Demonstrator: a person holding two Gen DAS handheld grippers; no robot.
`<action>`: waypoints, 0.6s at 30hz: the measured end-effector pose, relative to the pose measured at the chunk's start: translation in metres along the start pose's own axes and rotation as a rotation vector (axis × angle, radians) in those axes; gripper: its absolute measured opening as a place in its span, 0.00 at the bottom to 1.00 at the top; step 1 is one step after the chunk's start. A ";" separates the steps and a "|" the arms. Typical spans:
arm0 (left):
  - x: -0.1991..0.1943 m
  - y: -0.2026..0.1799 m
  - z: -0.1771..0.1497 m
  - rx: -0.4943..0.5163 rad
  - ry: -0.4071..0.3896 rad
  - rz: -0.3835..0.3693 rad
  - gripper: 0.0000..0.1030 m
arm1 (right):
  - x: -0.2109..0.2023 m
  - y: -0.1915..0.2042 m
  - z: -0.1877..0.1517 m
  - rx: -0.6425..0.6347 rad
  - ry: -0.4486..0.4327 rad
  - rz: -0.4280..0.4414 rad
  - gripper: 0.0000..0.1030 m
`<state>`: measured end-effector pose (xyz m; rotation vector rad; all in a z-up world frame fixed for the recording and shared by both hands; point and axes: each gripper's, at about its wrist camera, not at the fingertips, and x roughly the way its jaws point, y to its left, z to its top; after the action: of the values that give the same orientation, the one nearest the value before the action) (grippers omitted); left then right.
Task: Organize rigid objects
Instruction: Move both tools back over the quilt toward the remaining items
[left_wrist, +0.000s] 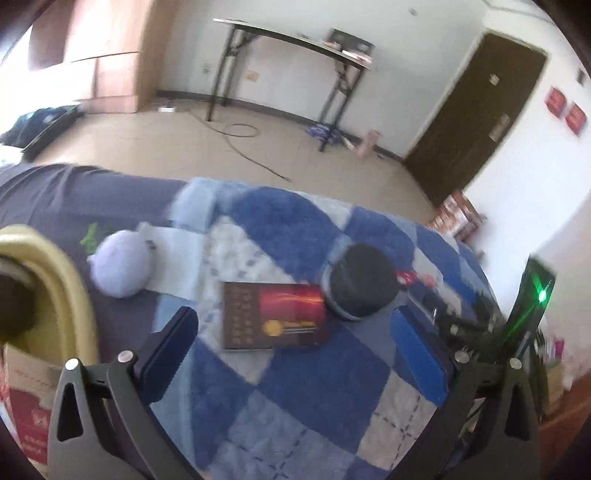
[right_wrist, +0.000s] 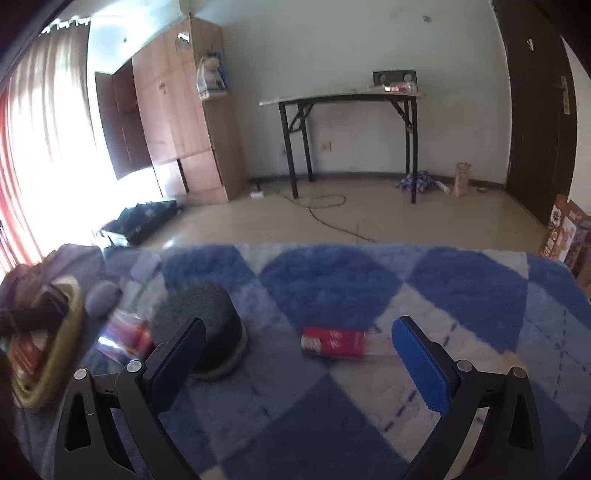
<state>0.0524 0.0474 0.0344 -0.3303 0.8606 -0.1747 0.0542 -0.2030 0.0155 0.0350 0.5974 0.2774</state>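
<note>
Home bedroom: blanket-covered bed (right_wrist: 332, 280), wardrobe (right_wrist: 173, 122).

Daylight is pouring in through the curtain (right_wrist: 44, 122) at nine o'clock of your right wrist view, blowing that side out to white and throwing glare across the floor (right_wrist: 388, 218). Your left wrist view is smearing with motion blur, worst toward three o'clock around a glowing green light (left_wrist: 542, 295). Both fisheye lenses are bending straight lines and darkening the corners. The blanket (right_wrist: 332, 280) is reading soft and unfocused.
</note>
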 end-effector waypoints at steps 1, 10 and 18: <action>0.002 0.006 -0.003 -0.009 -0.003 0.041 1.00 | 0.004 0.003 -0.005 -0.006 0.016 0.001 1.00; 0.020 0.002 -0.022 0.033 -0.016 0.026 1.00 | -0.001 0.002 -0.019 0.031 0.003 -0.028 1.00; 0.034 -0.003 -0.029 0.069 0.018 0.047 1.00 | 0.009 -0.022 -0.017 0.144 0.068 -0.010 1.00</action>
<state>0.0524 0.0288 -0.0062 -0.2439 0.8773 -0.1632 0.0576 -0.2222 -0.0060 0.1617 0.6842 0.2261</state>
